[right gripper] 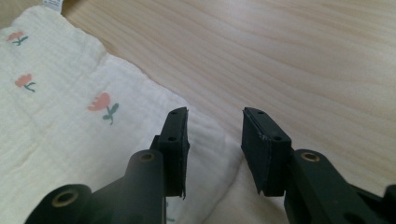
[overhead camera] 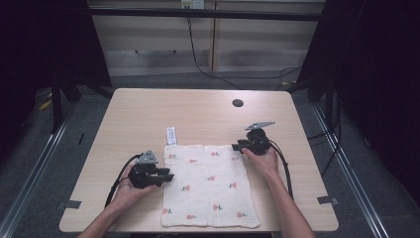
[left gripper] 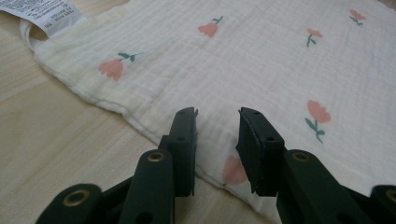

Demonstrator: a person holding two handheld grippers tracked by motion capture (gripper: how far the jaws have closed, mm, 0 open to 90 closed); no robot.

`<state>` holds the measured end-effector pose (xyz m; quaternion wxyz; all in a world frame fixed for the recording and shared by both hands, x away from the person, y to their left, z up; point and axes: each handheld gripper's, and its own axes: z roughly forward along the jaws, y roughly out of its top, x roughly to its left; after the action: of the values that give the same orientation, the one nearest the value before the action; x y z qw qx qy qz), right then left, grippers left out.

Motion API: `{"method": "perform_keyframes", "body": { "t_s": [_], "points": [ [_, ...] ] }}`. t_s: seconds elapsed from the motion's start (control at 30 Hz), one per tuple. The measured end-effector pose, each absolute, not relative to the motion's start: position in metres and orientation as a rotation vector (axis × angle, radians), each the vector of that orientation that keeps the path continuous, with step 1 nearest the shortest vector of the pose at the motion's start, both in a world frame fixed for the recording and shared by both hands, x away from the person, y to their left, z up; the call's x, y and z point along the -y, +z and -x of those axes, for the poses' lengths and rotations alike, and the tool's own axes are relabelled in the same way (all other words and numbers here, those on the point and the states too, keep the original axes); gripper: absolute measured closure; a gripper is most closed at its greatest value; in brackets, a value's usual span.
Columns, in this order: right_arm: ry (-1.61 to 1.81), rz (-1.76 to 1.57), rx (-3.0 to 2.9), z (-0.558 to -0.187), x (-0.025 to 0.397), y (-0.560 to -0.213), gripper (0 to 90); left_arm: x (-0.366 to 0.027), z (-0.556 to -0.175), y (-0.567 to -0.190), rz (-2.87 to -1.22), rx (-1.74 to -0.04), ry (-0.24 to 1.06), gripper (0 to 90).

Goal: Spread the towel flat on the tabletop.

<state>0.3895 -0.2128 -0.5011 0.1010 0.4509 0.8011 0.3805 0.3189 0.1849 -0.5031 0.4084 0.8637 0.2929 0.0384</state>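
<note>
Presently, entries as they stand:

Cloth: a cream, crinkled muslin square (overhead camera: 208, 186) printed with small pink tulips on green stems, lying flat on the worktop; it sits toward the near edge, roughly midway between the left and right edges, its near hem just short of the worktop's near edge.

Care label: a white printed fabric tag (overhead camera: 171, 135) at the cloth's far left corner, lying on the bare wood and pointing toward the far edge.

Worktop: a pale wood-grain table (overhead camera: 148, 111) with rounded corners; a round black grommet hole (overhead camera: 237, 103) is set near its far edge, right of centre.

My left tongs (overhead camera: 169, 176): black, two-jawed, held in my left hand at the cloth's left edge, about halfway along it. In the left gripper view the jaws stand parted with a clear gap, tips over the cloth's hem, nothing between them.

My right tongs (overhead camera: 235, 147): black, with a grey three-cornered plate on top, held in my right hand at the cloth's far right corner. In the right gripper view the jaws are likewise apart, straddling the corner fabric without gripping it.

Cables: a black lead trails from each tool toward the near edge.
</note>
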Motion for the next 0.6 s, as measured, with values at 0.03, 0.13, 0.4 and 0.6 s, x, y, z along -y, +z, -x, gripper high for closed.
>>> {"method": "perform_keyframes", "body": {
  "t_s": [0.03, 0.13, 0.4, 0.6],
  "points": [
    [1.122, -1.346, -2.367, -0.3896, 0.2128, -0.5025, 61.3, -0.1848, -0.3187, -0.5031, -2.176, -0.739, 0.099, 66.9],
    [1.111, -1.329, -2.354, -0.3894, 0.2134, -0.5049, 62.5, -0.185, -0.3187, -0.5032, -2.177, -0.734, 0.099, 66.9],
    [1.139, -1.316, -2.373, -0.3885, 0.2108, -0.5069, 77.1, -0.1844, -0.3178, -0.5033, -2.177, -0.73, 0.106, 66.8],
    [1.221, -1.319, -2.318, -0.3855, 0.213, -0.4978, 85.7, -0.1854, -0.3189, -0.503, -2.178, -0.738, 0.091, 66.8]
  ]
}}
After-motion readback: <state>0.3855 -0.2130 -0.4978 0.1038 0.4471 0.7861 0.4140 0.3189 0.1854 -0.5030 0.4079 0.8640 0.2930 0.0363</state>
